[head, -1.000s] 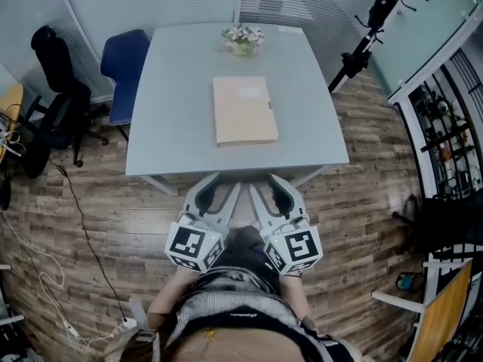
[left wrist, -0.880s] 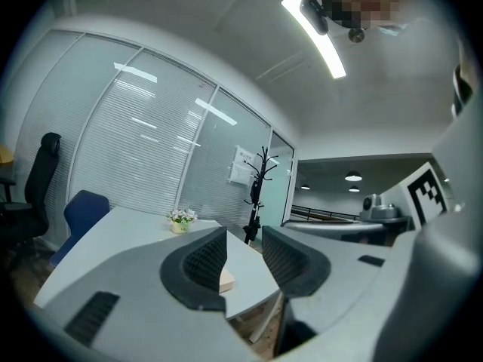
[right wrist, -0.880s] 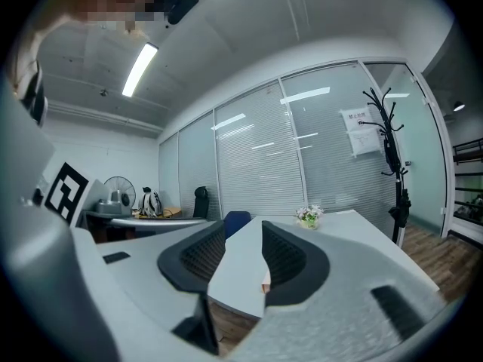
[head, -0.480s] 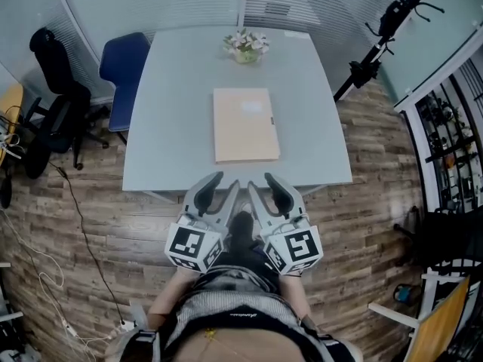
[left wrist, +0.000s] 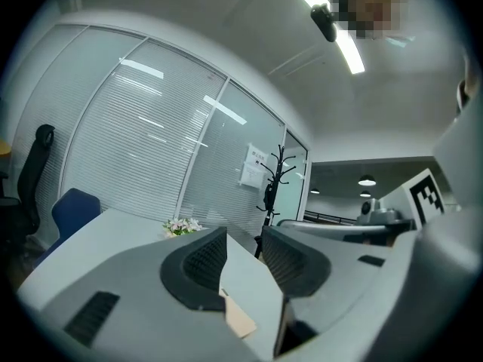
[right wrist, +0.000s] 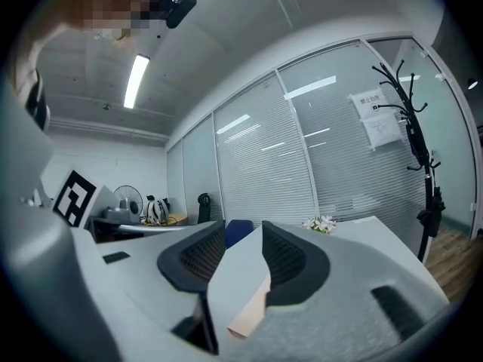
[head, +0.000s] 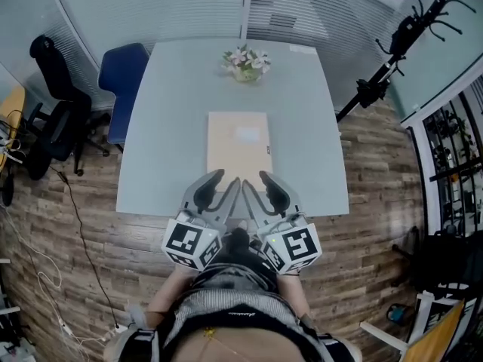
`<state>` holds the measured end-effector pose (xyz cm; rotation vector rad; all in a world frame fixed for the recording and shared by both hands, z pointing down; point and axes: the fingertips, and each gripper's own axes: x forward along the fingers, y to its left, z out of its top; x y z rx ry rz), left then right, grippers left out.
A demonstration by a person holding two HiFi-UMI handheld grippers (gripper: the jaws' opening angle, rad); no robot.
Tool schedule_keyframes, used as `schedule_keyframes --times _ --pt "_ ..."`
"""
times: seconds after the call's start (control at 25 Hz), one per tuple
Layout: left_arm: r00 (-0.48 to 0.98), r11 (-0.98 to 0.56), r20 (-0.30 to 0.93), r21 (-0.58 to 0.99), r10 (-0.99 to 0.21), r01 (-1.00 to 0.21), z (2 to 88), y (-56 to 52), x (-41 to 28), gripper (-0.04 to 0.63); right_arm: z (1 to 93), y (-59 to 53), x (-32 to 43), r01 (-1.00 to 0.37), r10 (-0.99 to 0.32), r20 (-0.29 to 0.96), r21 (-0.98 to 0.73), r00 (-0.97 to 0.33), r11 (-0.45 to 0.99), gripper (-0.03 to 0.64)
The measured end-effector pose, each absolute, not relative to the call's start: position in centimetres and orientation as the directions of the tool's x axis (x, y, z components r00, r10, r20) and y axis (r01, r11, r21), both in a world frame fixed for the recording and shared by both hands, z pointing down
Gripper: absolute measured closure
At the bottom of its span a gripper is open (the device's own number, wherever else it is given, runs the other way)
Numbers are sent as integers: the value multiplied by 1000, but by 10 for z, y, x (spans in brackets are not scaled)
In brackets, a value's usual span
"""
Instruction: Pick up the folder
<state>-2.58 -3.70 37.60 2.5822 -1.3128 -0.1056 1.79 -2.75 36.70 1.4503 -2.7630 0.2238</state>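
Observation:
A beige folder [head: 238, 142] lies flat in the middle of the pale grey table [head: 158, 157], its long side running away from me. Both grippers are held level side by side over the table's near edge, pointing at the folder's near end. My left gripper [head: 224, 181] and my right gripper [head: 258, 181] both have their jaws apart with nothing between them. In the left gripper view, a corner of the folder [left wrist: 240, 320] shows low between the left gripper's [left wrist: 243, 251] dark pads. The right gripper view shows the folder [right wrist: 253, 311] low in the right gripper's [right wrist: 243, 247] gap.
A small pot of flowers [head: 245, 60] stands at the table's far edge. A blue chair [head: 122, 74] and a black office chair [head: 51, 104] are at the left. A black coat stand [head: 392, 47] leans at the right. Cables [head: 75, 225] trail over the wooden floor.
I have moved forward to the table. Both grippers went from over the floor to over the table's near edge, close to the folder. Their jaws stayed as wide as before.

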Motion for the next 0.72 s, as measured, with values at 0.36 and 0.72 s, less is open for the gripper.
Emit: schedule_keyframes --times 0.36,0.72 --pt "556 -528 50 248 -830 -812 375 -92 8 457 367 -82 51 -790 -788 78 -135 -611 599 462" --pt "514 -482 84 247 -854 -841 389 -111 11 457 386 -105 65 -787 -778 118 -109 -617 607 462"
